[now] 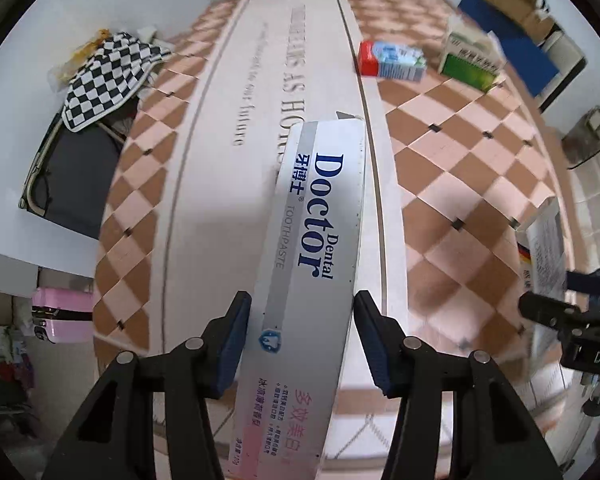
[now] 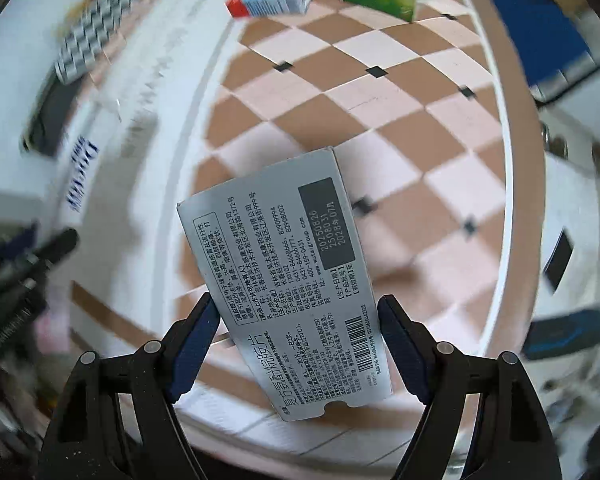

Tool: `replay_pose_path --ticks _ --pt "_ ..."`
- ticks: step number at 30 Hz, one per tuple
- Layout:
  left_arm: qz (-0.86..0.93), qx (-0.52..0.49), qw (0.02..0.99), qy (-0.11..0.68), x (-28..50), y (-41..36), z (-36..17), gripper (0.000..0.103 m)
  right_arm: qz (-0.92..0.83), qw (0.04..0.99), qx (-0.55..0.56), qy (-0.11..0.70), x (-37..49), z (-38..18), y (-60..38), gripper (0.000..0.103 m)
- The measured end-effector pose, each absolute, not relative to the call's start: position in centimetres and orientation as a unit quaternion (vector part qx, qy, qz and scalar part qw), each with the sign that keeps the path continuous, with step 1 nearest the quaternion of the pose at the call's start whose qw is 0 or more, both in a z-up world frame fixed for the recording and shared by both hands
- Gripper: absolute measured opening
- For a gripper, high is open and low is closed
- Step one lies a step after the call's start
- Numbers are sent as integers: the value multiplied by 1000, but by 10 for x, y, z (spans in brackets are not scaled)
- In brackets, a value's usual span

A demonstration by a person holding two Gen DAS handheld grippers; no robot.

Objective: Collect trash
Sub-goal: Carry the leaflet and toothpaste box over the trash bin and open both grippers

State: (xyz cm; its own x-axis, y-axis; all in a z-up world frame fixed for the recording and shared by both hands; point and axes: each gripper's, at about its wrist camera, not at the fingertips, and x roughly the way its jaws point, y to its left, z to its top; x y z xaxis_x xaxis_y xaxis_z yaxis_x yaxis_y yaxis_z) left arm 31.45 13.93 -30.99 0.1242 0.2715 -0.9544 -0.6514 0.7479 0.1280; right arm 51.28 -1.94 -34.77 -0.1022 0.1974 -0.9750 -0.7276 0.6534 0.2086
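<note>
Left gripper (image 1: 300, 338): fingers clamped on toothpaste box (image 1: 316, 248). Right gripper (image 2: 296, 338): fingers clamped on grey medicine box (image 2: 284, 280). Both above checkered desk (image 1: 460, 168).

A table (image 1: 452, 184) wears a brown-and-pink checked cloth with a pale lettered centre band. A chequered black-and-white cloth (image 1: 108, 76) lies over a dark chair (image 1: 72, 176). A pink case (image 1: 62, 314) stands on the pale floor (image 1: 60, 20).

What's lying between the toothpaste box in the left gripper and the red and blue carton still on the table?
Nothing. In the left wrist view, only bare tablecloth separates the toothpaste box from the red and blue carton.
</note>
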Motion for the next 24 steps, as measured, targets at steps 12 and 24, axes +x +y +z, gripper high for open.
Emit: replay_pose_path --ticks 12,24 --pt "254 -190 775 546 139 75 -269 49 340 686 -43 642 275 -277 -83 82" --pt "192 -316 673 640 35 27 -399 49 281 615 -9 737 146 -386 -166 82"
